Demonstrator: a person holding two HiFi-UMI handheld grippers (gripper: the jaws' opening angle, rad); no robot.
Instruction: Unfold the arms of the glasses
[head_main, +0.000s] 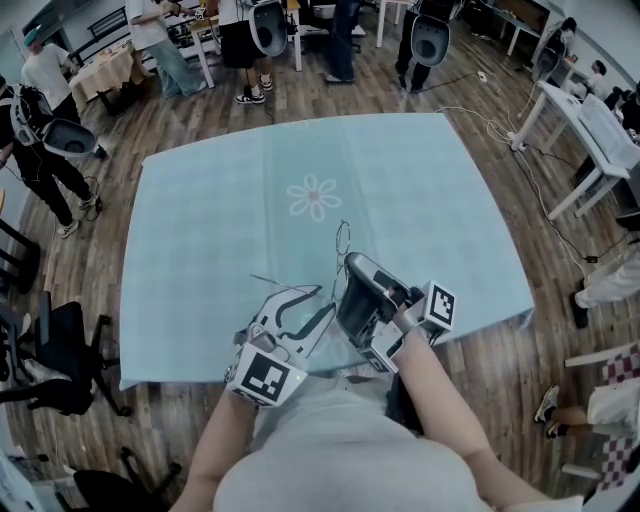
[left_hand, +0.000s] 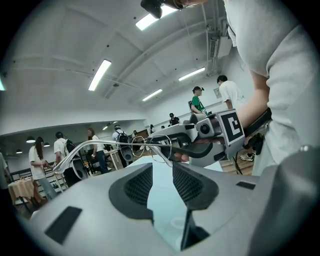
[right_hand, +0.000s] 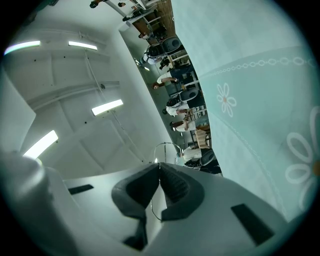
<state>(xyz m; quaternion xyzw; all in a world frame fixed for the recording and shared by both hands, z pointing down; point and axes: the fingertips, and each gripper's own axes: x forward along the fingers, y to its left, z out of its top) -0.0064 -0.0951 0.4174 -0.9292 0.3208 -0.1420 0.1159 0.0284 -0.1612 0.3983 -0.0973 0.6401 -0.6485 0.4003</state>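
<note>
In the right gripper (right_hand: 158, 166) — glasses (left_hand: 161, 149), their thin wire barely visible.

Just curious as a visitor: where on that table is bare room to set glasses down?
The tablecloth is nearly all bare: left and right of the flower print, and beyond it to the far edge. Only the near edge is crowded: the left gripper, and the right gripper clamping the glasses.
</note>
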